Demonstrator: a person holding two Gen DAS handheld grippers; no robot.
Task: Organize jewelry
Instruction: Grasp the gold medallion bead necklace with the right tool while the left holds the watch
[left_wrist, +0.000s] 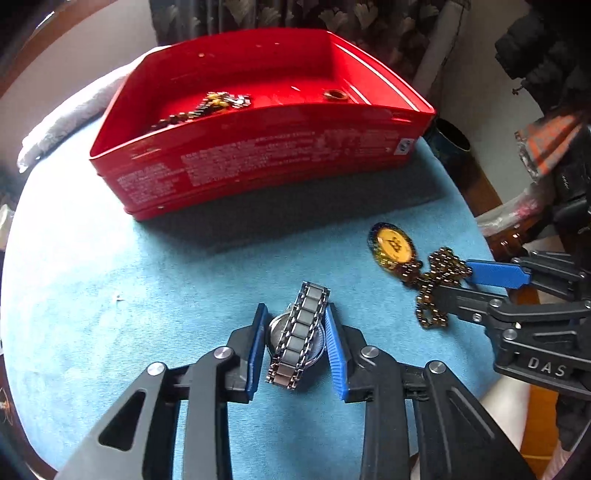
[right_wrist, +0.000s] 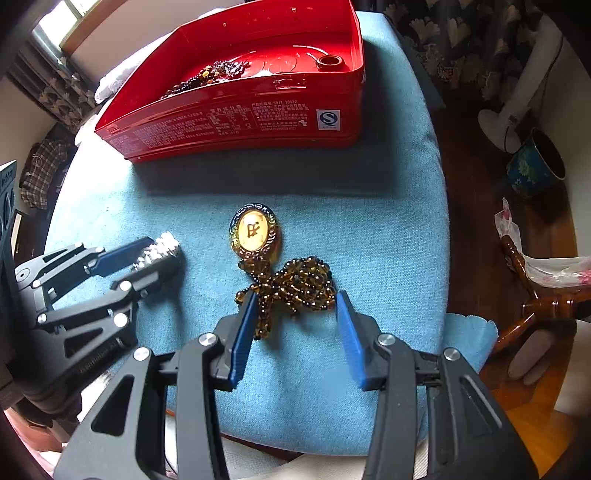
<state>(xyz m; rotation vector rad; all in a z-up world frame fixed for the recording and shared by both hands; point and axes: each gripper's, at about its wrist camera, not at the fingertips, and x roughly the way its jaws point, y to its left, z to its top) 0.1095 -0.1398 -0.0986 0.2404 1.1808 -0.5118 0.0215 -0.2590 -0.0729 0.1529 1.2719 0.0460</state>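
Pinching the silver watch (left_wrist: 297, 334) on the blue cloth (left_wrist: 147, 266), my left gripper (left_wrist: 295, 347) pressed its jaws on the case. My right gripper (right_wrist: 295, 332) stood spread around the amber bead necklace (right_wrist: 291, 280), before the red tin (right_wrist: 236, 122).

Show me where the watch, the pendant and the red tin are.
watch (left_wrist: 297, 334), left wrist view, on the middle of its metal band.
pendant (right_wrist: 253, 230), right wrist view, on its gold oval face.
red tin (right_wrist: 236, 125), right wrist view, on its printed front wall.
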